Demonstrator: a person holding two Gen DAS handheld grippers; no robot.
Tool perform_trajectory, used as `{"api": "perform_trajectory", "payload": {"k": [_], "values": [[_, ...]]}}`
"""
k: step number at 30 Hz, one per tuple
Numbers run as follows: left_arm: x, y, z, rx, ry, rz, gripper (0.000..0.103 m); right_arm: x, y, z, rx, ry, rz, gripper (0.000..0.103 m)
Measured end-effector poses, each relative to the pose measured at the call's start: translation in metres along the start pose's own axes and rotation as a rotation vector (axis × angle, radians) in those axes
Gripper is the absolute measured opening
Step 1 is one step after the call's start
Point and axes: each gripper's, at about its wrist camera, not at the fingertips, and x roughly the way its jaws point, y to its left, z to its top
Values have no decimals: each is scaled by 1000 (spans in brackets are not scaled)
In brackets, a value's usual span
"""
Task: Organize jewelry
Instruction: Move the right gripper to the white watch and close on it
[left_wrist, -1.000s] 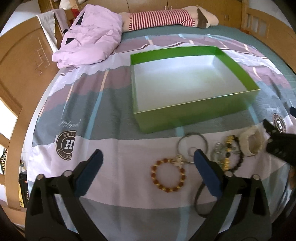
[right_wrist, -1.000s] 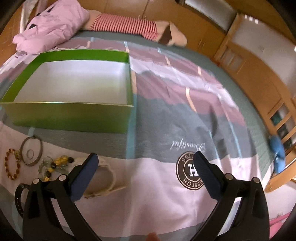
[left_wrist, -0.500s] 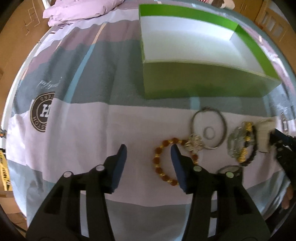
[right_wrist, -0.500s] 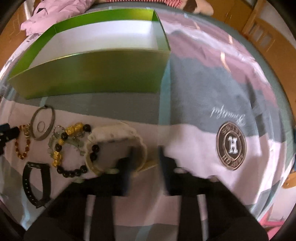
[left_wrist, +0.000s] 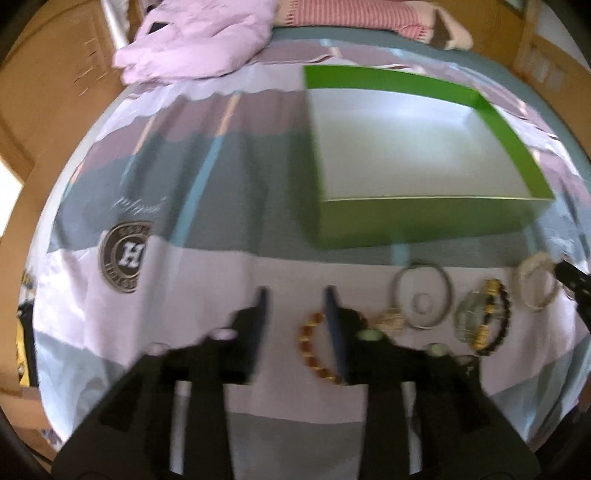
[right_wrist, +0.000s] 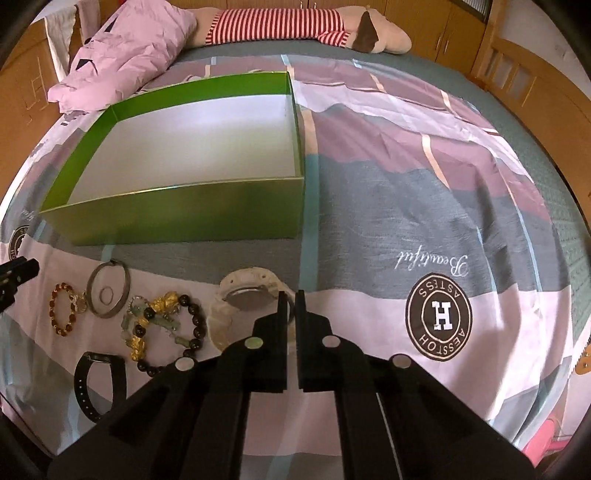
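The right tongs (right_wrist: 291, 301) were pressed nearly together on the edge of a white watch (right_wrist: 248, 295), apparently pinching its strap, though the contact itself was hidden behind the fingers. The left tongs (left_wrist: 295, 317) stood partly spread over the bedsheet (right_wrist: 369, 229), their right finger (left_wrist: 334, 328) lying across an amber bead bracelet (left_wrist: 314, 354) without any visible grip on it; that view was blurred.

The jewelry lay in a row on a pale band of the sheet, just in front of a green box (right_wrist: 177, 218) with a white inside. From the right wrist view, leftward of the watch sat a dark bead bracelet with gold charms (right_wrist: 166, 332), tangled with a pale green bead strand (right_wrist: 136, 314), then a silver bangle (right_wrist: 109, 293) with a small ring (right_wrist: 106, 294) lying inside it, then the amber bracelet at the far end, near the tip of the left tongs. A black strap (right_wrist: 98, 384) lay closer to the camera, apart from the row.

Writing on the sheet could be read upside down: a cursive "Beautiful" (right_wrist: 432, 264), and below it a round brown badge (right_wrist: 438, 317) with a large white "H" and ring lettering, partly legible as "ASTESS" and "HOTSSEA". A second such badge (left_wrist: 127, 256) showed in the left wrist view.

Beyond the box lay a crumpled lilac cloth (right_wrist: 122, 55) and a red-and-white striped cushion (right_wrist: 280, 22), with wooden bed rails (right_wrist: 517, 74) around.
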Motion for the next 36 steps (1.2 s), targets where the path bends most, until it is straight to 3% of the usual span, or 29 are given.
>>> {"api": "perform_trajectory", "payload": {"k": [2, 4, 6, 9, 11, 12, 16, 20, 25, 28, 30, 31, 32, 34, 36], "values": [[0, -14, -3, 59, -19, -16, 38, 0, -6, 3, 34, -4, -12, 18], [4, -34, -5, 121, -21, -34, 40, -3, -14, 5, 68, -23, -33, 39], [10, -47, -8, 174, -20, -37, 42, -4, -19, 7, 85, -33, -45, 47], [22, -62, -15, 212, 12, -39, 42, 2, -16, 4, 68, -7, -34, 47], [32, -64, -20, 215, 52, -41, 32, 5, -11, 2, 50, 0, -33, 47], [37, -64, -17, 211, 64, -39, 21, 5, -8, 2, 36, -11, -45, 47], [35, -53, -12, 163, 65, -44, 20, 3, -3, 1, -3, -17, -87, 47], [32, -31, -6, 106, 59, -14, 20, 5, -23, 4, 59, 6, -128, 47], [33, -13, 2, 61, 65, -22, 20, 14, -36, 3, 123, 71, -26, 52], [29, -10, 6, 55, 54, -31, 20, 22, -18, -2, 35, 95, -69, 57], [27, -9, 7, 58, 52, -35, 20, 28, -12, -6, 1, 111, -101, 55], [26, -7, 8, 56, 53, -32, 21, 31, -9, -8, -6, 123, -86, 30], [25, -6, 9, 48, 54, -27, 21, 35, -8, -10, -4, 149, -52, 12], [24, -1, 10, 32, 63, -36, 23, 31, -8, -10, 7, 136, -22, 6], [22, 4, 11, 4, 79, -65, 24, 22, -8, -7, 10, 98, 25, 5]]}}
